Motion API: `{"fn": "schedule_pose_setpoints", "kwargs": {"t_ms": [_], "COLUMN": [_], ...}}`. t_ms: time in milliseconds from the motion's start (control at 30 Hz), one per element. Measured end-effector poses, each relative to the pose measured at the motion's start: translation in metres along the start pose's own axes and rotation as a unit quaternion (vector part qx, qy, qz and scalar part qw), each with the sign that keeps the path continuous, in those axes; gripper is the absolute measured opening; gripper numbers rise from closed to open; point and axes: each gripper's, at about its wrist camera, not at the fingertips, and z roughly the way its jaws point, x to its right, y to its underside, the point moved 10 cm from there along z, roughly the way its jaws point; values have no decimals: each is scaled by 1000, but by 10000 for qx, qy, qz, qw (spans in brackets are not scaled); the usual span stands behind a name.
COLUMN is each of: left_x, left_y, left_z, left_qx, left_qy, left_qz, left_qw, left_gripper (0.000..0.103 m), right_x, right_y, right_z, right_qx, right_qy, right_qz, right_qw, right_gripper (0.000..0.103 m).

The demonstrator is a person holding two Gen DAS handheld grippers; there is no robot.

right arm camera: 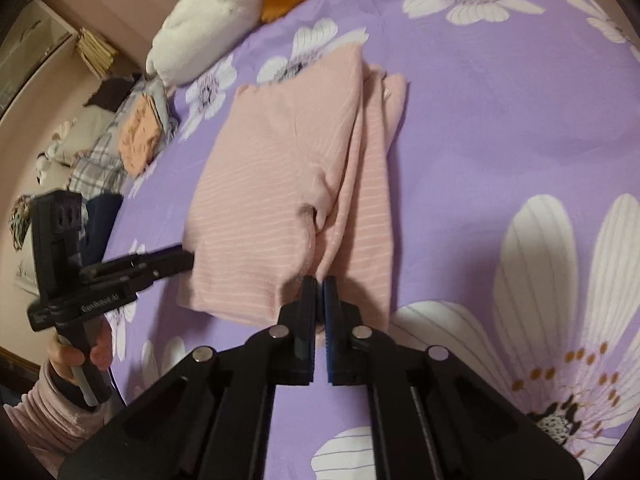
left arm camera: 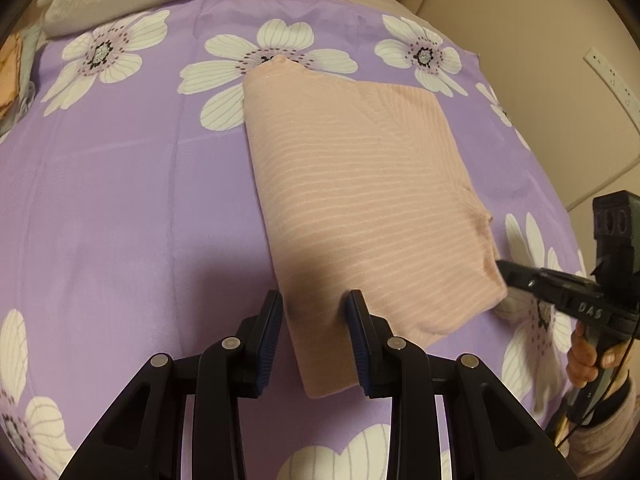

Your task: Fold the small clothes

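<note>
Fold step underway: my right gripper pinches pink garment hem shut; left gripper straddles edge, grip unclear. Next, I judge, lift and fold over.

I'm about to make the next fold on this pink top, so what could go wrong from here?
1. The right gripper is pinched shut on only a thin bit of the pink top's near edge; the cloth could slip out when lifted.
2. The left gripper's pads straddle the other corner with a gap, so that side may stay behind and the fold could skew.
3. Loose layers fan out on one side and could fall open when the top moves.
</note>
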Motion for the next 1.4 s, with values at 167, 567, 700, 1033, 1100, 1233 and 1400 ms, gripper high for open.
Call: {"fn": "schedule_pose_setpoints", "kwargs": {"t_ms": [167, 567, 700, 1033, 1100, 1233, 1400], "left_x": [6, 8, 10, 10, 6, -6, -16], "left_y": [2, 5, 6, 10, 10, 5, -5], "left_z": [2, 3, 6, 3, -1, -7, -7], "left_qx": [14, 116, 128, 172, 197, 265, 343], "left_qy": [-52, -295, -392, -326, -248, -198, -154], "left_qz": [137, 405, 540, 534, 424, 127, -106], "left_qw": [9999, 9987, 9977, 9979, 9986, 9994, 9992], "left_gripper": [30, 30, 30, 30, 30, 44, 44], "right_x": [16, -29, -27, -1, -2, 4, 11], "right_y": [1, -20, -10, 3, 2, -7, -16], "right_z": [-7, -20, 5, 4, -3, -18, -21], "right_qx": [65, 486, 192, 27, 128, 413, 555], "right_qy": [245, 57, 235, 457, 335, -29, -212], "right_qz": [93, -613, -756, -477, -325, 126, 477], "right_qw": [9996, 9969, 9967, 9978, 9988, 9991, 9971], "right_gripper": [3, 8, 8, 15, 31, 41, 54]}}
